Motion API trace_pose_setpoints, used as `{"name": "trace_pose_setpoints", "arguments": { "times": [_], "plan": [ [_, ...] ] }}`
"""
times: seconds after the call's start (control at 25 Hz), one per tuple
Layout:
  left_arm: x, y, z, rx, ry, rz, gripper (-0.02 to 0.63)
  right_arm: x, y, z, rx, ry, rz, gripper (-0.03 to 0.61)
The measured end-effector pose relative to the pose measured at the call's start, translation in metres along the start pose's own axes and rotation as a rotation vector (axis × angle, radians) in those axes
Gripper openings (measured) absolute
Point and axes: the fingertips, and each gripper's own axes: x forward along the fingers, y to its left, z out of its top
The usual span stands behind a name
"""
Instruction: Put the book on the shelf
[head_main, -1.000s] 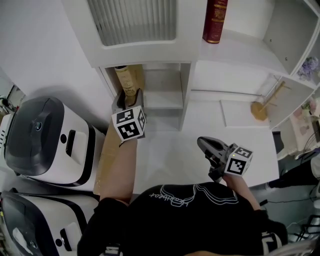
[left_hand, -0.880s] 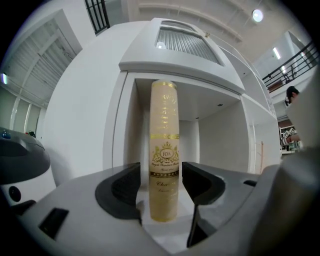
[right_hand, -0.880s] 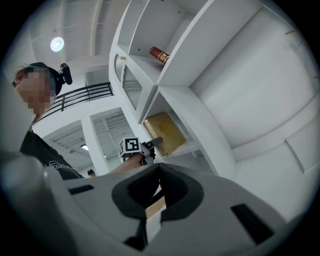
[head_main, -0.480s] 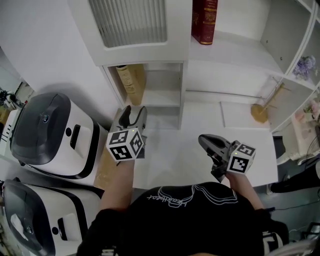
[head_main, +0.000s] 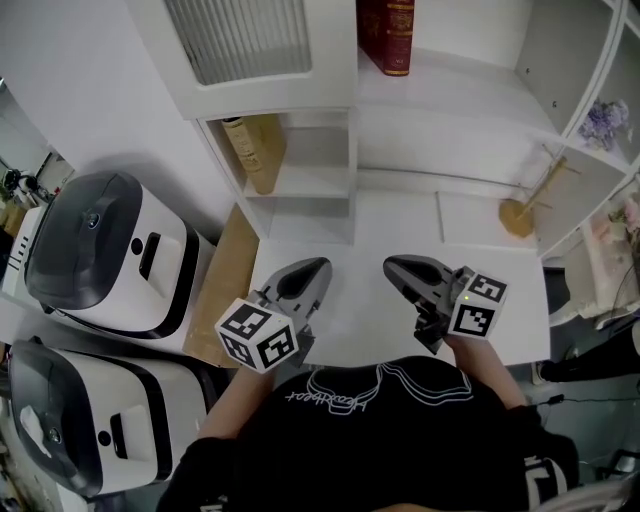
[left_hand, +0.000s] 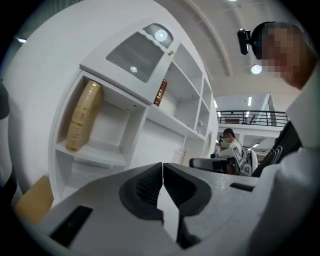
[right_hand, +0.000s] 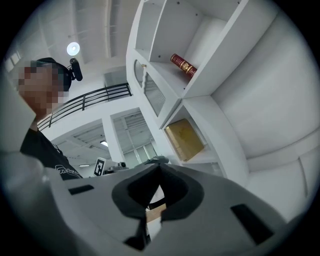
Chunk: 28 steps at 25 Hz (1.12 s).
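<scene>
Head view: the left tool (head_main: 320, 264) and right tool (head_main: 388, 264) hang side by side over the near worktop (head_main: 400, 225). The tan book (head_main: 252, 150) stands against the left wall of the shelf's (head_main: 351, 160) low left bay. A red book (head_main: 388, 35) stands higher, to the right.

Left gripper view: the jaws have just been closing and now meet, nothing between them.

Right gripper view: the jaws are pressed together, nothing between them.

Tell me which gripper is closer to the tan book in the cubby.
Left. The left gripper, its jaws just closed with nothing between them, is in front and slightly right of the tan book; the right gripper is farther right.
</scene>
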Motion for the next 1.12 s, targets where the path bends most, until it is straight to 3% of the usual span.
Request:
{"name": "trace_pose_setpoints", "arguments": {
  "times": [0.24, 0.4, 1.12],
  "plan": [
    [0.004, -0.037, -0.019, -0.037, 0.008, -0.101, 0.003, -0.012, 0.003, -0.004, 0.003, -0.005, 0.01, 0.006],
    [0.005, -0.042, -0.02, -0.07, -0.012, -0.111, 0.003, -0.018, 0.002, -0.008, 0.012, -0.007, 0.013, 0.006],
    [0.017, -0.055, -0.026, -0.053, 0.005, -0.118, 0.003, -0.032, 0.003, -0.013, 0.014, 0.011, 0.022, 0.006]
  ]
}}
